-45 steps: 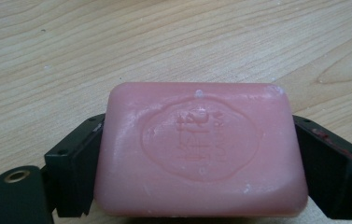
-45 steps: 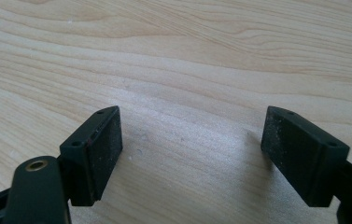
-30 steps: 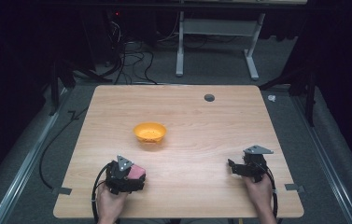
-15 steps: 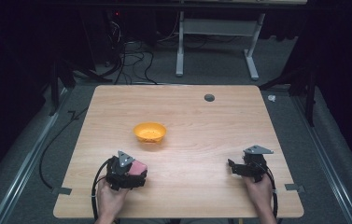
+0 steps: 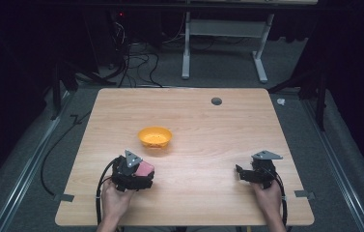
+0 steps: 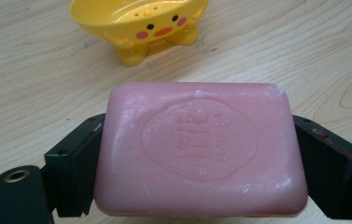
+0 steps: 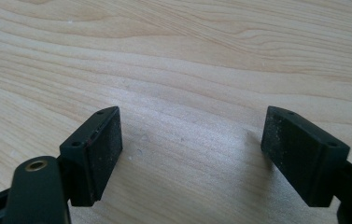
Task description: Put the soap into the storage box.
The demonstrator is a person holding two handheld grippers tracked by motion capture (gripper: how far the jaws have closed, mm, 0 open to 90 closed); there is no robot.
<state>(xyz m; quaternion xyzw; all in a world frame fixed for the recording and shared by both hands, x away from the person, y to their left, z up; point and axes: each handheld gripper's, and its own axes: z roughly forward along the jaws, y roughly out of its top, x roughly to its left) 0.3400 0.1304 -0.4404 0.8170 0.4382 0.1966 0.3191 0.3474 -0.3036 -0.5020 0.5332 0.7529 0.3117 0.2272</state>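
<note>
1. The left gripper (image 5: pixel 138 174) sits near the front left of the wooden table (image 5: pixel 228 121), its jaws closed against the two short ends of a pink soap bar (image 6: pixel 197 149), which lies flat between them just above the tabletop.
2. The bar looks solid and stiff, with rounded corners and a stamped oval on top; I judge it light but slick, likely to squirt out if squeezed harder or tilted. The flat short ends, where the jaws press now, seem the safest hold.
3. The yellow duck-faced soap dish (image 6: pixel 138 25) stands just ahead of the bar on small feet, probably light enough to skid or tip if nudged on its rim.
4. The right gripper (image 5: pixel 252 174) rests near the front right, jaws wide apart with nothing between them but bare wood.
5. The wood between bar and dish is free; the front edge lies close behind both hands, so forward is the open way.
</note>
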